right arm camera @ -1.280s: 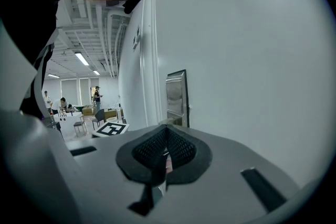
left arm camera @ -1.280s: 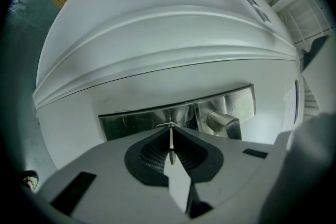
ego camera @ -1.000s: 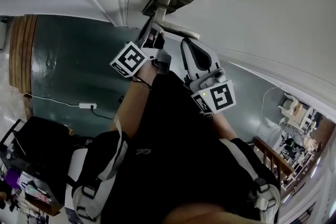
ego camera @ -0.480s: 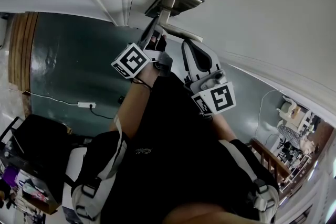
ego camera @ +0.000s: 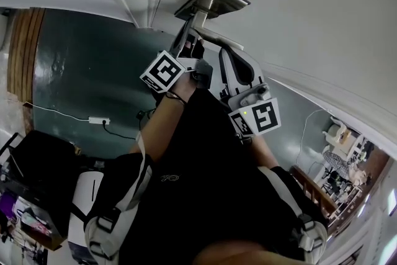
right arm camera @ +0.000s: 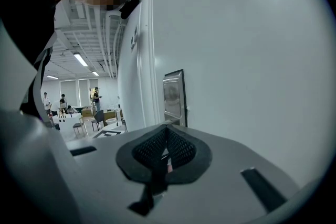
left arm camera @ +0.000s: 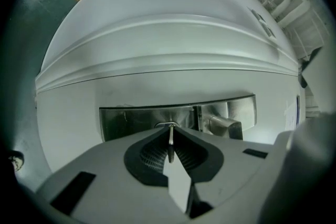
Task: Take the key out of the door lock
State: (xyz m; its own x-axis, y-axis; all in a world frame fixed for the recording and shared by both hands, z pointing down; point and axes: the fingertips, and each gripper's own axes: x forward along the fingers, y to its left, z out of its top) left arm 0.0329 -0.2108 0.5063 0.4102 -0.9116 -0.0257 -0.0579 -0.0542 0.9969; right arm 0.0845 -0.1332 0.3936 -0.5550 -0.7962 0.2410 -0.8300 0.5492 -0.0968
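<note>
Left gripper (left arm camera: 170, 132) fingers clamped on key (left arm camera: 169, 147), key edge-on, long axis pointing into lock plate (left arm camera: 131, 118), right gripper (right arm camera: 167, 136) fingers closed together

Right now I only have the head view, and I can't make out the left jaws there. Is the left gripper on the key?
Observer: Yes. In the left gripper view the left gripper is shut on the key, which shows edge-on between the pads.
Operator: Is it out of the lock?
Observer: Not clearly. The key's far end meets the keyhole in the steel lock plate.
Operator: And the right gripper?
Observer: The right gripper is shut with nothing in it, and the door is beside it.
</note>
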